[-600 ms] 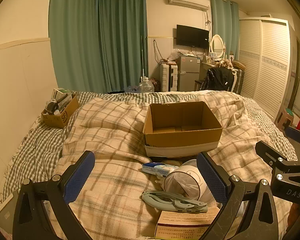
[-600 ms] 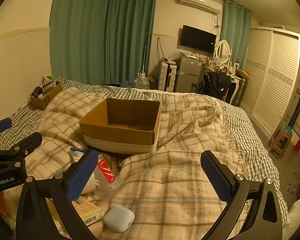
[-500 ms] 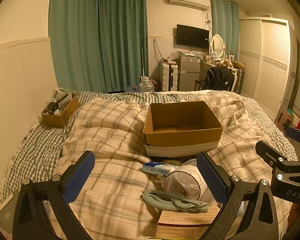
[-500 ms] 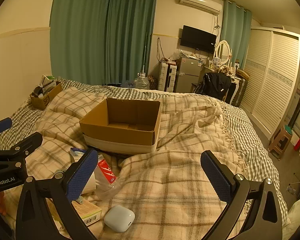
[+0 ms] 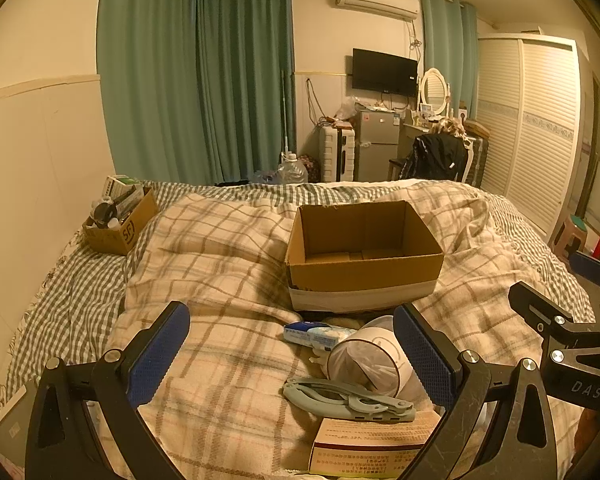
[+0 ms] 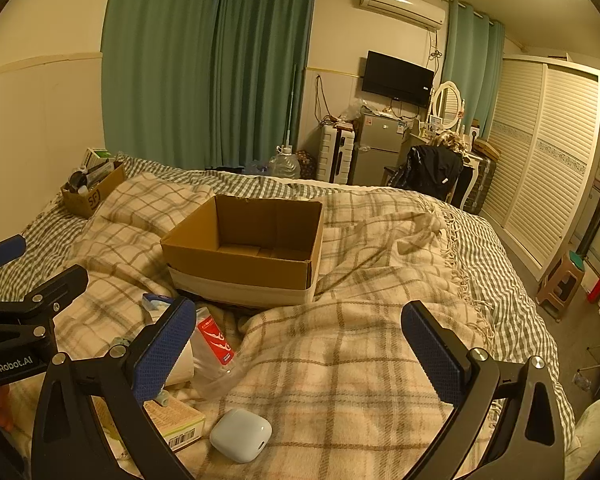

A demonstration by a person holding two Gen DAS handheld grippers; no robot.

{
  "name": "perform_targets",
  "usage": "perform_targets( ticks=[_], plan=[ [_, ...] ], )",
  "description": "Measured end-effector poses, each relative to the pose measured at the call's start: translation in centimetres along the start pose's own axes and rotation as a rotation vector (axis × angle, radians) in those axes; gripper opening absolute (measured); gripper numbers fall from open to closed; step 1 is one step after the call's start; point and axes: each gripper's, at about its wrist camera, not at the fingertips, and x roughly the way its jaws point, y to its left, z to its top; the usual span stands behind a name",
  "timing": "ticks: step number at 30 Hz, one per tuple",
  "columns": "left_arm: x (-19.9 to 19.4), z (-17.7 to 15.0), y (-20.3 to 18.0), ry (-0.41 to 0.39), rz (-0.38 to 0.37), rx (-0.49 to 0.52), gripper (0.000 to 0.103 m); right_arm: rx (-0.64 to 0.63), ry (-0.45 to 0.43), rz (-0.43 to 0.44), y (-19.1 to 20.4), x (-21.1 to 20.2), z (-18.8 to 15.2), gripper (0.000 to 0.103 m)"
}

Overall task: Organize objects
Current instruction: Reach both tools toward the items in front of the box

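An open, empty cardboard box [image 5: 360, 256] sits mid-bed on the plaid blanket; it also shows in the right wrist view [image 6: 244, 248]. In front of it lie a toothpaste tube [image 5: 316, 333], a white cup with a plastic bag in it [image 5: 366, 358], pale green pliers-like clips [image 5: 346, 400] and a paper carton [image 5: 370, 440]. The right wrist view shows a white earbud case [image 6: 241, 434], a red-labelled clear packet [image 6: 214, 340] and the carton [image 6: 176, 426]. My left gripper [image 5: 292, 354] is open above the blanket, near these items. My right gripper [image 6: 296, 354] is open and empty.
A small cardboard box of odds and ends [image 5: 120, 224] stands at the far left of the bed by the wall. Beyond the bed are green curtains, a fridge [image 5: 376, 144], a chair with a black jacket [image 5: 436, 156] and a wardrobe. A stool [image 6: 562, 280] stands right of the bed.
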Motion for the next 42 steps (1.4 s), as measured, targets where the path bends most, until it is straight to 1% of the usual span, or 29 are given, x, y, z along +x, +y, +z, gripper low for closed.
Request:
perform_targets(
  ticks=[11, 21, 26, 32, 34, 37, 39, 42],
  plan=[
    [-0.7, 0.0, -0.1, -0.016, -0.014, 0.007, 0.103, -0.002, -0.007, -0.002, 0.0, -0.5, -0.1, 0.103],
    [-2.4, 0.3, 0.2, -0.05, -0.018, 0.019, 0.103, -0.022, -0.038, 0.002, 0.7, -2.3, 0.2, 0.103],
    [-3.3, 0.3, 0.2, -0.054, -0.021, 0.029, 0.103, -0.035, -0.054, -0.001, 1.0, -3.4, 0.4, 0.103],
    [-4.0, -0.4, 0.2, -0.042, -0.016, 0.05, 0.103, -0.054, -0.057, -0.016, 0.9, -4.6, 0.3, 0.103],
    [-4.0, -0.9, 0.2, -0.027, -0.014, 0.059, 0.103, -0.061, -0.051, -0.02, 0.8, -4.8, 0.1, 0.103],
    [-3.9, -1.8, 0.4, 0.004, -0.009, 0.057, 0.103, -0.073, -0.03, -0.019, 0.8, -4.8, -0.6, 0.103],
    [-4.1, -2.6, 0.7, 0.02, -0.024, 0.061, 0.103, -0.081, -0.014, -0.014, 0.8, -4.7, -1.1, 0.103],
    [-4.3, -4.0, 1.0, 0.05, -0.017, 0.074, 0.103, -0.096, 0.021, -0.003, 0.7, -4.4, -2.4, 0.103]
  ],
)
